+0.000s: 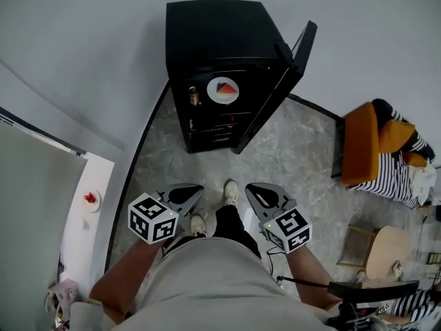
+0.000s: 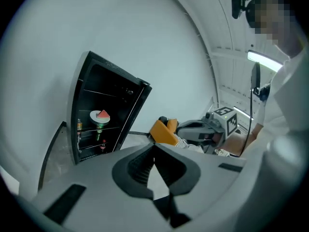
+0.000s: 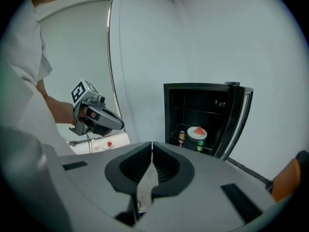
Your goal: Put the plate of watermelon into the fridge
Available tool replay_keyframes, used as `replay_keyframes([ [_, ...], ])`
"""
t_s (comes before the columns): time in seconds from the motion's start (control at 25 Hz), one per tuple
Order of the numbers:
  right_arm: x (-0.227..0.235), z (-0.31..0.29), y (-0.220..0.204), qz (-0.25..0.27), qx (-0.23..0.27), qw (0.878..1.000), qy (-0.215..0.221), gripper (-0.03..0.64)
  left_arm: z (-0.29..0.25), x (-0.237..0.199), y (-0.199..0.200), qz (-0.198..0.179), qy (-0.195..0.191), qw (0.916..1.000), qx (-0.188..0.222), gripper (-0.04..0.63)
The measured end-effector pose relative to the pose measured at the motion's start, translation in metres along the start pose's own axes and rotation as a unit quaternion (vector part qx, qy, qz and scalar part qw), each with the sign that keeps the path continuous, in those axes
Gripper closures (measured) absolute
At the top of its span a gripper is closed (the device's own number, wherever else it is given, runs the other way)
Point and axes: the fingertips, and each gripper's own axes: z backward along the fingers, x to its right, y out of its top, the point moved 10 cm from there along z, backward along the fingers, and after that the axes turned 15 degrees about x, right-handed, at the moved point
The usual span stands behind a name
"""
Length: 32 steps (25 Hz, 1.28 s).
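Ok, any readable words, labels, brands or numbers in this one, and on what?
No text reads clearly anywhere.
Cans in the fridge: labels too small to read.
Marker cubes: black-and-white square patterns only, no words.

Seen from above, the person wears a pale short-sleeved shirt (image 1: 213,281), black trousers (image 1: 231,223) and light shoes (image 1: 231,192). The left tongs (image 1: 195,190) and right tongs (image 1: 251,188) are smooth grey plastic with dark ribbed pads (image 3: 164,170). Each carries a white cube (image 1: 153,218) printed with black square markers, and a thin black cable (image 1: 306,280) runs beside the right arm.
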Motion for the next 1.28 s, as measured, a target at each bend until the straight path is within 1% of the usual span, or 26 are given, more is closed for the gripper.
replay_keyframes([
  [0.12,-0.017,0.006,0.0,0.005,0.003,1.0,0.0,0.595,0.02,0.015,-0.001,-0.007,-0.009,0.9999,0.005,0.583],
  [0.28,-0.037,0.013,0.002,0.012,0.003,1.0,0.002,0.597,0.039,0.032,-0.006,-0.021,-0.024,0.9995,-0.002,0.583],
  [0.44,-0.055,0.019,0.007,0.02,0.007,1.0,0.006,0.597,0.054,0.041,-0.008,-0.027,-0.028,0.9992,-0.002,0.583],
  [0.8,-0.074,0.025,0.013,0.035,0.004,0.999,0.013,0.601,0.062,0.05,-0.011,-0.045,-0.042,0.998,-0.01,0.583],
  [1.04,-0.083,0.022,0.016,0.052,-0.004,0.998,0.025,0.601,0.067,0.049,-0.015,-0.043,-0.039,0.9982,-0.012,0.583],
  [1.28,-0.088,0.02,0.018,0.057,-0.006,0.998,0.028,0.601,0.07,0.045,-0.017,-0.04,-0.036,0.9985,-0.011,0.583],
])
